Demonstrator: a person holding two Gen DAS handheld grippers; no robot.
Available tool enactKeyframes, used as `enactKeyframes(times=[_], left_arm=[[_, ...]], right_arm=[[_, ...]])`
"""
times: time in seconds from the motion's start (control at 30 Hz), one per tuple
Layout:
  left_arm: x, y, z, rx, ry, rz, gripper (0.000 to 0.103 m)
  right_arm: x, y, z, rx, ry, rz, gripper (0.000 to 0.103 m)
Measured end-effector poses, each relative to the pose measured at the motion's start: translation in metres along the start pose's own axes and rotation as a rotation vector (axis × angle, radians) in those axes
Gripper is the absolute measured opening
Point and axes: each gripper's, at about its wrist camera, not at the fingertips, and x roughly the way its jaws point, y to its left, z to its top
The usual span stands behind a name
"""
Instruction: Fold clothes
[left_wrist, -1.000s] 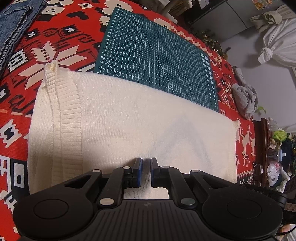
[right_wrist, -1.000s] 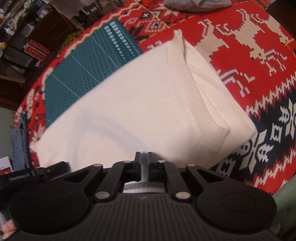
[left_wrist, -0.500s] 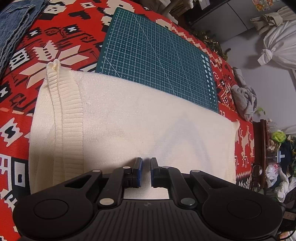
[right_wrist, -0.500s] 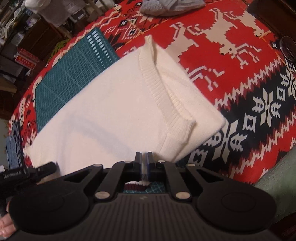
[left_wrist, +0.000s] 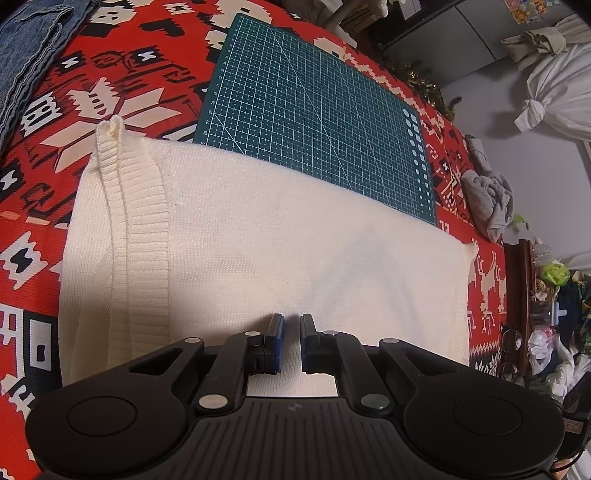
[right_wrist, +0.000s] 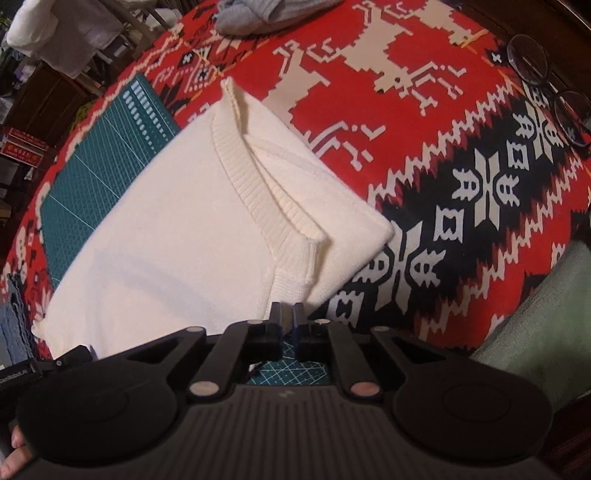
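Two grippers face you over the folded cream knitted sweater (left_wrist: 266, 236), which fills the frame centre on the red patterned tablecloth (right_wrist: 424, 122), its far edge overlapping the green gridded cutting mat (left_wrist: 314, 99). Left gripper (left_wrist: 291, 325): fingers narrowly parted, holding nothing. Right gripper (right_wrist: 287, 314): fingers nearly closed, empty, at the sweater's ribbed corner.
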Motion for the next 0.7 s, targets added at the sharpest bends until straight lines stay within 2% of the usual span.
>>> enactKeyframes(times=[0.13, 0.3, 0.4, 0.57, 0.7], left_arm=[[0.0, -0.001, -0.001, 0.002, 0.001, 0.001, 0.007], [0.0, -0.001, -0.001, 0.002, 0.002, 0.005, 0.007], [0.0, 0.0, -0.001, 0.0, 0.003, 0.005, 0.007], [-0.001, 0.001, -0.001, -0.001, 0.003, 0.001, 0.007], [0.0, 0.001, -0.001, -0.002, 0.004, -0.001, 0.007]], right_arm=[[0.007, 0.016, -0.006, -0.06, 0.027, 0.022, 0.005], [0.018, 0.018, -0.008, -0.069, 0.053, -0.03, 0.004], [0.02, 0.01, -0.004, -0.035, 0.047, -0.091, 0.005], [-0.001, 0.002, 0.006, 0.028, -0.028, 0.02, 0.005], [-0.001, 0.004, 0.014, 0.046, -0.06, 0.052, 0.006]])
